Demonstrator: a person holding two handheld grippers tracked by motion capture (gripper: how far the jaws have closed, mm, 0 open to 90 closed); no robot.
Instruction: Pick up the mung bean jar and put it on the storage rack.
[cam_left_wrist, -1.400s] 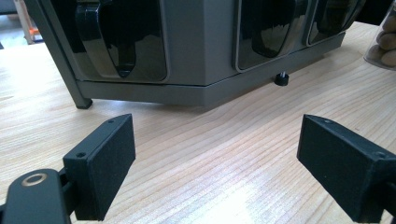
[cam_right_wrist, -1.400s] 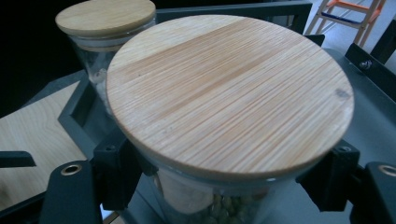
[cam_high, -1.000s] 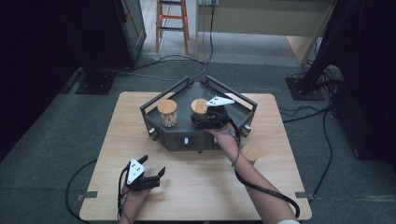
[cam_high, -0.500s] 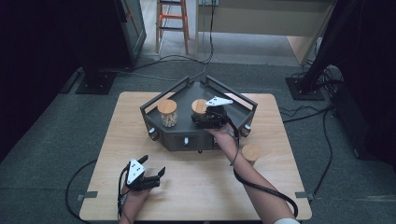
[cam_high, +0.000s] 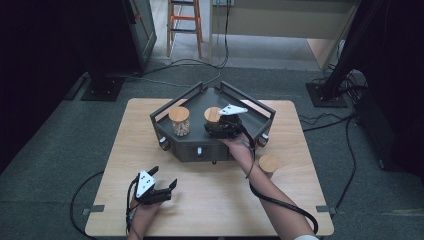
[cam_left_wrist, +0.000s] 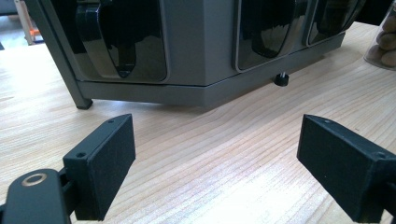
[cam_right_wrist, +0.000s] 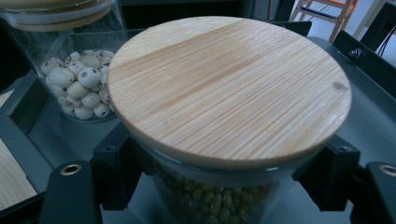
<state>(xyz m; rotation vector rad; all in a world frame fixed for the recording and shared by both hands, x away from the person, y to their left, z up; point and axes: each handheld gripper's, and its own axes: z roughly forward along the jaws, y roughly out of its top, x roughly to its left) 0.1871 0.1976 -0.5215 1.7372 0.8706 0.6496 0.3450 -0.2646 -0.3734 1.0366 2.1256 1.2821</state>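
Bamboo-lidded glass jar of green beans (cam_high: 213, 116) on dark grey angular tray (cam_high: 260, 113), clamped by right gripper (cam_high: 216, 128); left gripper (cam_high: 162, 186) at seven o'clock, agape, empty. Left gripper view: jaws wide over bare wood. Right gripper view: pads (cam_right_wrist: 116, 168) pinching glass under lid; risk of slipping on smooth glass, or knocking neighbouring jar of pale seeds (cam_right_wrist: 77, 88) at ten o'clock.

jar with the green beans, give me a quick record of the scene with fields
held jar: green bean jar, wooden lid on
right claw: shut on the jar's glass just under the lid
jar location: on the dark grey tray stand
neighbour: jar of pale round seeds beside it on the stand
left claw: open, holding nothing, low over the wooden table
third jar: on the table right of the stand
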